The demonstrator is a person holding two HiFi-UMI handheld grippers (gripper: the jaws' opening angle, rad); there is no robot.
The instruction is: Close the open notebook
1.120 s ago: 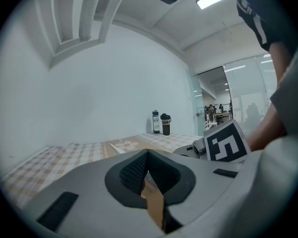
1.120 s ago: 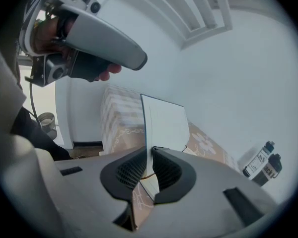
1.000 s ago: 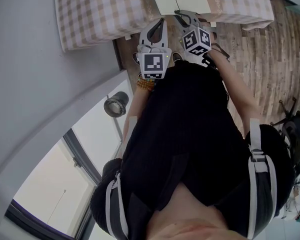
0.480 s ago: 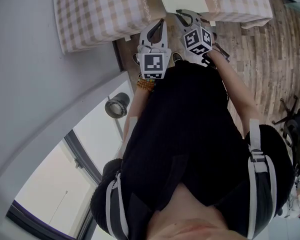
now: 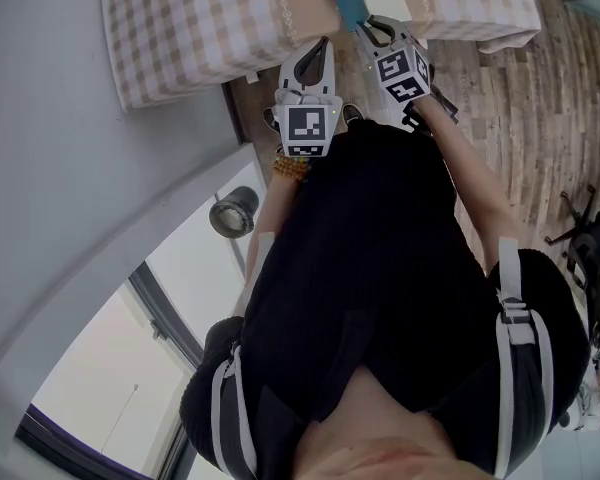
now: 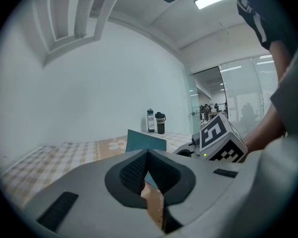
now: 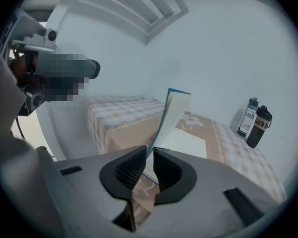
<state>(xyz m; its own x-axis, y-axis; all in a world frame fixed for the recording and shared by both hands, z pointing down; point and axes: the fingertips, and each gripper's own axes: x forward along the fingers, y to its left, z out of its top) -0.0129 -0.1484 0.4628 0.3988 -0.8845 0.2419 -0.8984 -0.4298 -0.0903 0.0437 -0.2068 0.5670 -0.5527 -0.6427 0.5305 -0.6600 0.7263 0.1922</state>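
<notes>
Teal cover (image 7: 171, 114) is standing up nearly on edge, hinged off the notebook (image 7: 187, 144), whose white page lies flat near the front edge of the table (image 5: 180, 28) with the checked cloth. So the close looks about halfway done: the cover is lifted but hasn't tipped over onto the page yet. The right gripper (image 7: 150, 153) has the cover's lower edge pinched between its jaws. They sit at a narrow gap and are just starting to ease open, with the pads touching the cover at the tips as far as the right gripper view shows. The left gripper (image 6: 148, 155) isn't doing anything, jaws together with nothing in them, hovering just beside the right one near the table's front edge and clear of the book. Next move is probably to carry the cover past vertical toward the page side and lay it down flat, or let it drop once it's leaning that way. The thing to watch is letting go too early, since a cover this upright could flop back open just as easily. A light press from either gripper afterwards would likely help it stay shut. Two bottles (image 7: 256, 119) stand further back on the cloth, well away from all this.
</notes>
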